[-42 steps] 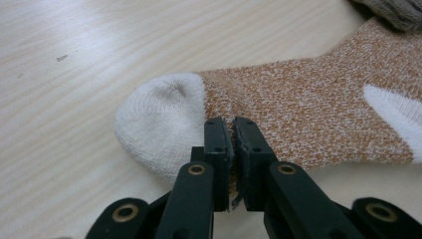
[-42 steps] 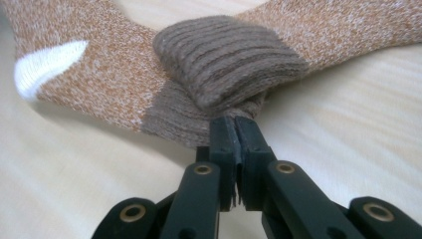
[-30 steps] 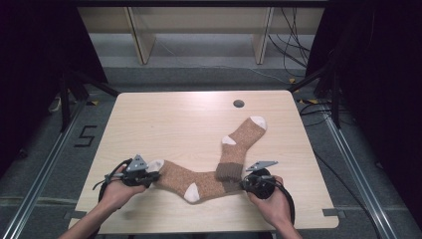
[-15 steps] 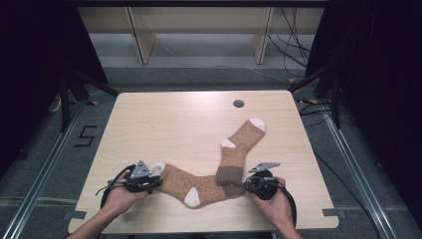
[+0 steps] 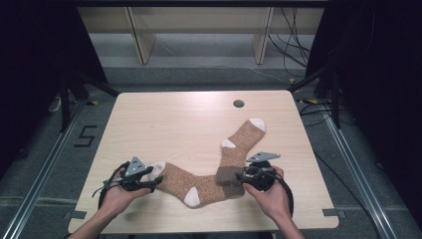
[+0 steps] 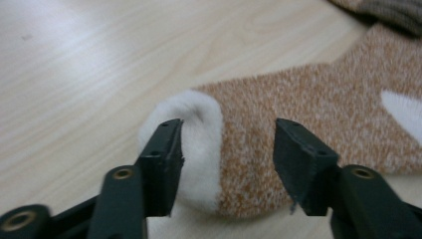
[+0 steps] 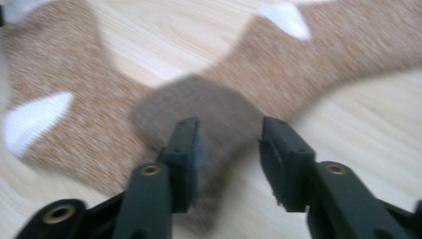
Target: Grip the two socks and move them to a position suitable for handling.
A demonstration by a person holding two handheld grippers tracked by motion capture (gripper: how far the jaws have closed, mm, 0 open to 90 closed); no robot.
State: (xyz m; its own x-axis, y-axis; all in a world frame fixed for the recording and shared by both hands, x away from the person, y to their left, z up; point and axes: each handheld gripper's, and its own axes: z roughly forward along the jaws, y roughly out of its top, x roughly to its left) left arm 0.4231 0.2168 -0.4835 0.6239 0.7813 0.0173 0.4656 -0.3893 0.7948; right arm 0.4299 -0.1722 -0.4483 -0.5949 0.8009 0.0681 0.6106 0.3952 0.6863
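Two orange-brown socks with white toes and heels lie in a V on the table (image 5: 174, 119), their dark brown cuffs (image 5: 230, 178) overlapping at the front. The near sock (image 5: 179, 180) runs left to its white toe (image 6: 196, 129). The far sock (image 5: 243, 137) runs up and right. My left gripper (image 5: 154, 180) is at that toe; its jaws have just been opening and stand open, the toe between them (image 6: 226, 142) with neither pad pressing on it. My right gripper (image 5: 242, 178) hovers at the cuffs (image 7: 199, 114); its jaws (image 7: 229, 137) have just been opening too and hold nothing.
A round hole (image 5: 238, 103) sits near the table's far edge. Wooden shelf uprights (image 5: 139, 35) stand behind the table and cables (image 5: 293, 55) trail on the floor at the right. A "5" mark (image 5: 84, 135) is on the floor to the left.
Both grippers have opened and let go of the socks, the left off the toe and the right off the cuffs. The right hand has lifted slightly.
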